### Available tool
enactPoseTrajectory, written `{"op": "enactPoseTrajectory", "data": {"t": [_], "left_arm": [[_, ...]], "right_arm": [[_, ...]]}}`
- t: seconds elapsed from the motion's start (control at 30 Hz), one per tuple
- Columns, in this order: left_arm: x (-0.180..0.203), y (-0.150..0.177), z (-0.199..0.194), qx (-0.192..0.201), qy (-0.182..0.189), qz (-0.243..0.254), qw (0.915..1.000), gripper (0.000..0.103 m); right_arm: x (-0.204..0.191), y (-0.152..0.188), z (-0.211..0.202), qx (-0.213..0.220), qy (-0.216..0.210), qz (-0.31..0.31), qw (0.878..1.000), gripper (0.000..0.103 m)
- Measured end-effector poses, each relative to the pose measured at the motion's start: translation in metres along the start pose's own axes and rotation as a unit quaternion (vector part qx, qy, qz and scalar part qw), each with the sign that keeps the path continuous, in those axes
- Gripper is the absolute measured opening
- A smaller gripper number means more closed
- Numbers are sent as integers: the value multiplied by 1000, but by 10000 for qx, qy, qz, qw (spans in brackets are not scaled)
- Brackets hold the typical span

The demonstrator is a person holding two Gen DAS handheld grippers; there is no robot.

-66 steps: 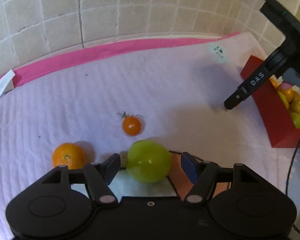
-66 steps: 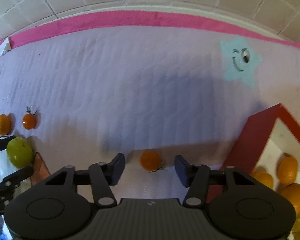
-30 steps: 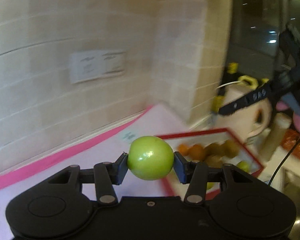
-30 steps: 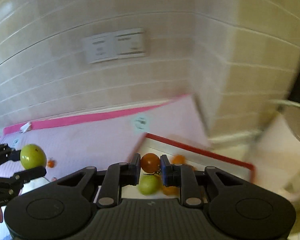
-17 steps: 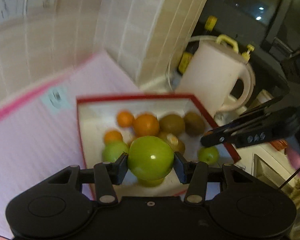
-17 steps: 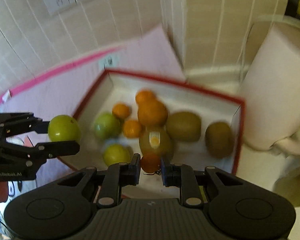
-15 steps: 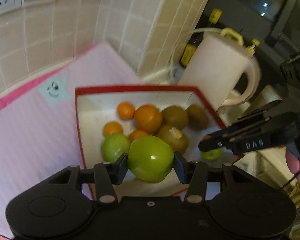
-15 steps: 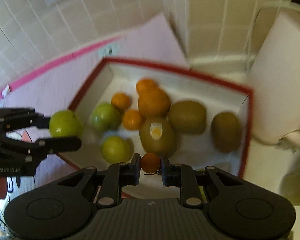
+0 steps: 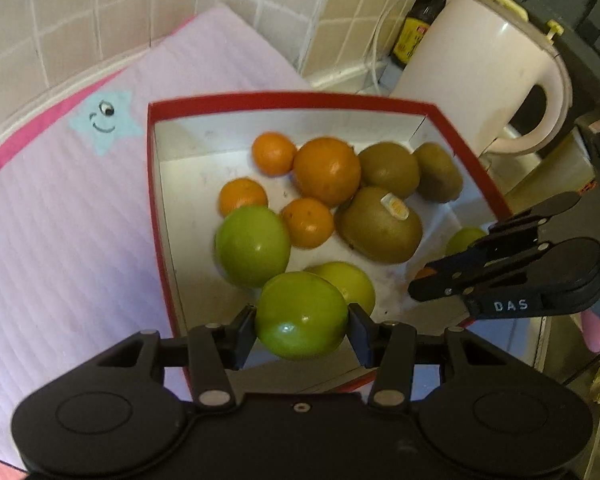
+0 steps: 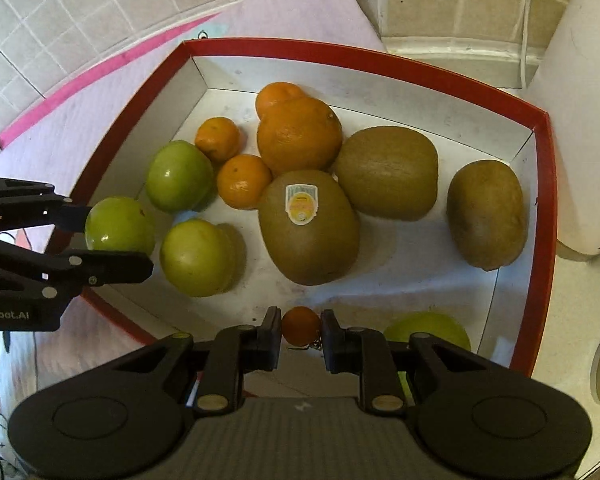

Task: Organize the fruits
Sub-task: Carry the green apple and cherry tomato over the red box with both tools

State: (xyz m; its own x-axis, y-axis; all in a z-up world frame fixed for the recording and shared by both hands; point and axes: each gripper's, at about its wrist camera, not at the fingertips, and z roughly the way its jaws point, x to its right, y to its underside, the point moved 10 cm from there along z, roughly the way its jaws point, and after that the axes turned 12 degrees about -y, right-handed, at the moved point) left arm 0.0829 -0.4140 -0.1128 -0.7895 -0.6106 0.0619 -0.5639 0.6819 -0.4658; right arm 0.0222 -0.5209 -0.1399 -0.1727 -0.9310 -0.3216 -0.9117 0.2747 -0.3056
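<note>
My left gripper (image 9: pixel 302 330) is shut on a green apple (image 9: pixel 301 315) and holds it over the near left corner of the red box (image 9: pixel 284 99). The same apple (image 10: pixel 118 225) shows at the left of the right wrist view, over the box rim. My right gripper (image 10: pixel 301 330) is shut on a small orange tomato (image 10: pixel 300 326) and holds it above the box's near side (image 10: pixel 542 216). The box holds several oranges (image 10: pixel 298 136), kiwis (image 10: pixel 309 228) and green apples (image 10: pixel 196 258). My right gripper also shows in the left wrist view (image 9: pixel 420 280).
A white electric kettle (image 9: pixel 484 68) stands just behind the box on the right, with a dark bottle (image 9: pixel 418 24) beside it. The box sits at the right end of a pink quilted mat (image 9: pixel 72 208) with a blue star patch (image 9: pixel 104 124). A tiled wall (image 10: pixel 80 12) runs behind.
Both grippers have carried their fruit from the mat to the box. In the last half second both moved lower and closer over the box, still shut on the fruit.
</note>
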Motion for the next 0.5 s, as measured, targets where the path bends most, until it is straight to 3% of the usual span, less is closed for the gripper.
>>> {"op": "enactPoseTrajectory", "data": {"t": [0.33,0.5], "left_arm": [[5,1,3,-15,-416,334,9986,58],[7,1,4,-100,-370,382,9985,58]], "right_arm": [[0,-2,9,-98,18,10,10000,23],[0,-2,8,-72,30,8,10000,23]]}}
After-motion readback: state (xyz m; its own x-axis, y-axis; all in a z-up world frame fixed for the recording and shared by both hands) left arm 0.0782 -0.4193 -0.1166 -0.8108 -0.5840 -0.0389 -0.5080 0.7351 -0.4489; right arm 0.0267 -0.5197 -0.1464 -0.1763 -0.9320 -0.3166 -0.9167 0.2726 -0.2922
